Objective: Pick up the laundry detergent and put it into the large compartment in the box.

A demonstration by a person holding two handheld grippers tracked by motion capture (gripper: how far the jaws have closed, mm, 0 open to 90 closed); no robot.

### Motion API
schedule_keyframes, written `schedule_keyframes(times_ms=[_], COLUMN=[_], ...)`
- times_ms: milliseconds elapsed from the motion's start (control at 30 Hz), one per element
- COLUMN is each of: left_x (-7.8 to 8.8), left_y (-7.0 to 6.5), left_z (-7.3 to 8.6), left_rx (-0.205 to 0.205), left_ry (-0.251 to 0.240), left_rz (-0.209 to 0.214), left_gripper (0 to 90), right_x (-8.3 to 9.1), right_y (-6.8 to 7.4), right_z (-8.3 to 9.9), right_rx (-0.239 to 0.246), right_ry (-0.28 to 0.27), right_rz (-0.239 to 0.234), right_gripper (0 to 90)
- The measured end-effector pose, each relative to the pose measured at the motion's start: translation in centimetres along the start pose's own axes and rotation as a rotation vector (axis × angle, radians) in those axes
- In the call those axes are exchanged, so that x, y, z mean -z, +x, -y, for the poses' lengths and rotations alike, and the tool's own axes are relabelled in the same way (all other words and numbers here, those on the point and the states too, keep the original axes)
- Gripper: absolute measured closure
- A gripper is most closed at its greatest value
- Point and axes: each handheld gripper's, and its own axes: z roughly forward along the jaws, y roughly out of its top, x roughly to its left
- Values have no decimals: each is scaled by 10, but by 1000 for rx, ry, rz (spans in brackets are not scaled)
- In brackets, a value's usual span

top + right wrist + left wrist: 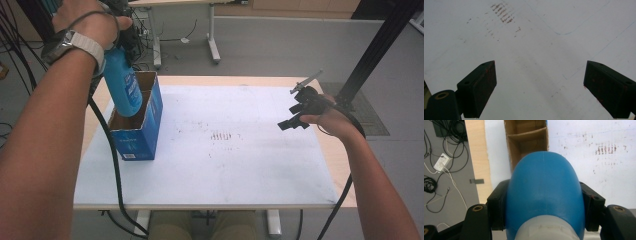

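From the high view we see the left gripper (122,37) holding a blue bottle (122,85) bottom-down over the open blue cardboard box (137,127) at the far left of the white table (225,170), while the right gripper (300,110) hovers at the far right; in the left gripper view our jaws clamp the bottle (545,192) on both sides above the box's divided compartments (527,141); in the right gripper view the jaws stand wide apart over the bare, smudged table (536,50)

Left gripper (544,205) clamps the blue bottle (545,195) on both sides, poised above the open cardboard box (527,142).
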Motion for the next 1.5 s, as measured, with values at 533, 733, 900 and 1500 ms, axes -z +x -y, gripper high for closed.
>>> schedule_keyframes(times_ms=[533,733,900,1500], left_x=[-19,-28,-37,-82], left_y=[9,11,13,16], left_z=[-8,-9,-11,-23], left_rx=[10,5,4,-13], left_ry=[-3,-16,-12,18], left_rz=[-8,-11,-10,-6], left_gripper=[373,373,373,373], right_x=[-5,-7,-12,-17], right_y=[-3,-4,-5,-3], right_z=[-2,-3,-3,1], right_rx=[-11,-14,-21,-42], right_ry=[13,14,20,29], right_rz=[-4,-6,-11,-5], right_gripper=[112,112,112,112])
